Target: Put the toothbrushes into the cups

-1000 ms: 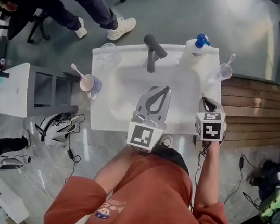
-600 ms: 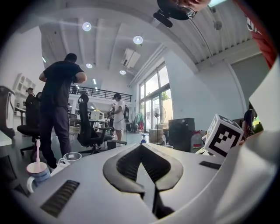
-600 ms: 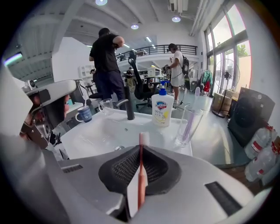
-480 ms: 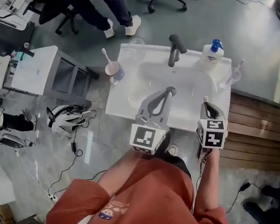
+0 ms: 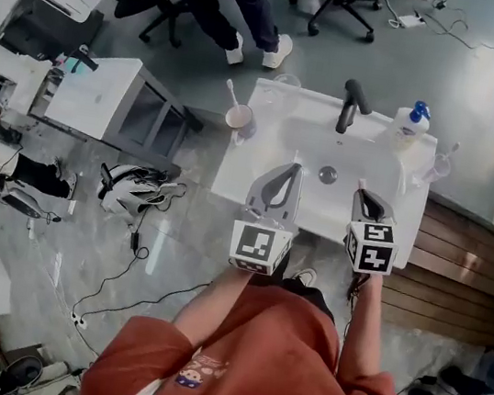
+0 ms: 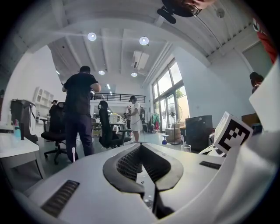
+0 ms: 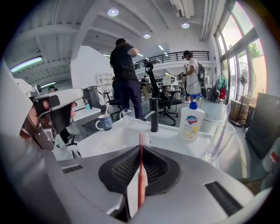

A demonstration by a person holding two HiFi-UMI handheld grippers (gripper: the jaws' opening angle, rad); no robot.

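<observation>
Sink (image 5: pixel 249 172), cup (image 5: pixel 238 118) further right — grey floor (image 5: pixel 86 213)

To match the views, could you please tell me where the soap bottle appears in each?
Head view: soap bottle on the sink's back rim, upper right.
Right gripper view: soap bottle right of centre, upright.
Left gripper view: seemingly only its blue pump, right of centre.
Shared landmark: the clear glass to its right.

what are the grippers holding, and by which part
The right gripper clamps a red toothbrush by its handle, with the head poking out past the jaws. The left gripper is shut, empty.
</observation>
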